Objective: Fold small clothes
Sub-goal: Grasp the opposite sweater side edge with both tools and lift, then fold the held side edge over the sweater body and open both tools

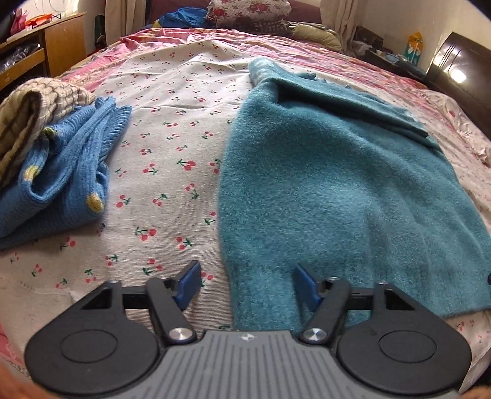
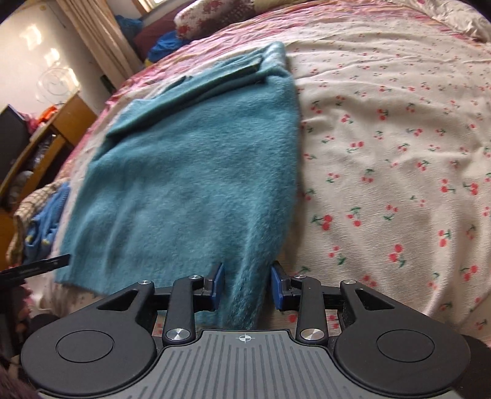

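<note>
A fuzzy teal sweater lies spread on the cherry-print sheet, with a sleeve folded across its far part. It also shows in the right wrist view. My left gripper is open at the sweater's near left corner, with the hem edge between its blue pads. My right gripper is open at the near right corner, its pads on either side of the sweater's edge without pinching it.
A blue knit garment and a checked cloth are heaped at the left. The cherry-print sheet covers the bed. Pillows lie at the headboard end. A wooden cabinet stands beside the bed.
</note>
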Demonstrator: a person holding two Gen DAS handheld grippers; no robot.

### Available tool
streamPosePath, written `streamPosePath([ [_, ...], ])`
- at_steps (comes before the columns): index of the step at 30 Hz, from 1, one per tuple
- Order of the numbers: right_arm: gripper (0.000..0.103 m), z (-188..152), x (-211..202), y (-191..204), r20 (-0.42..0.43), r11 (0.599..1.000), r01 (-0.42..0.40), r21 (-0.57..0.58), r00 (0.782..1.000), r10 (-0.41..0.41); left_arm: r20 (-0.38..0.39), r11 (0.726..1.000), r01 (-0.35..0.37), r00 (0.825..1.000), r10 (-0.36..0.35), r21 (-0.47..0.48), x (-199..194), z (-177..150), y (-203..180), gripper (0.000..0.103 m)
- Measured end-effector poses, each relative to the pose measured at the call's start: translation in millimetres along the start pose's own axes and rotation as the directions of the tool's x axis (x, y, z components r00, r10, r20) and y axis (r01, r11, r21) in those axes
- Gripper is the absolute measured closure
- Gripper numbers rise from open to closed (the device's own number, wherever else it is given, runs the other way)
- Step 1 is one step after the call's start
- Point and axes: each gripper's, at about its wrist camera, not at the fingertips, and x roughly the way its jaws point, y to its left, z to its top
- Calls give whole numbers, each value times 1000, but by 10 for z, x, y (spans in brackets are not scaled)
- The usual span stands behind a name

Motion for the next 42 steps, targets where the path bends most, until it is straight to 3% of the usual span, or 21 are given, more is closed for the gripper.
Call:
streamPosePath([
  [2, 71, -2, 1, -35, 4, 999, -29, 27, 1000, 29, 1, 1000, 16, 1000, -16, 9, -7, 6, -27, 47],
  [10, 71, 27, 169, -43, 12, 994, -74, 76, 997, 73, -11, 999, 30, 999, -30, -23, 94, 90, -30, 48],
  [13, 77, 18, 146, -50, 12, 994, -79, 78, 997, 78, -17, 999, 33, 999, -34, -34, 83, 93, -12, 49],
  [14, 79, 12, 136, -51, 12, 993, -83, 83, 997, 83, -18, 999, 30, 999, -31, -37, 74, 96, -13, 55],
  [17, 88, 25, 105, -48, 21, 987, -121, 105, 993, 120, -7, 997, 57, 998, -57, -55, 16, 144, -11, 87],
  [23, 90, 218, -16, -78, 105, 935, -287, 208, 957, 270, 79, 958, 209, 977, -197, -196, -126, 405, 76, 88],
  [31, 91, 996, -19, -13, 291, 866, -445, 229, 880, 375, 243, 882, 370, 921, -306, -291, -12, 1221, 58, 88],
  [34, 91, 1411, 87, -57, 359, 857, -462, 231, 858, 366, 288, 882, 373, 912, -292, -288, 161, 1620, 62, 88],
  [38, 91, 1957, 367, -129, 413, 852, -451, 265, 852, 323, 334, 889, 353, 908, -251, -292, 468, 2123, 65, 88],
  [42, 91, 2413, 768, -219, 430, 864, -390, 318, 872, 235, 349, 911, 302, 916, -197, -279, 850, 2547, -5, 88],
])
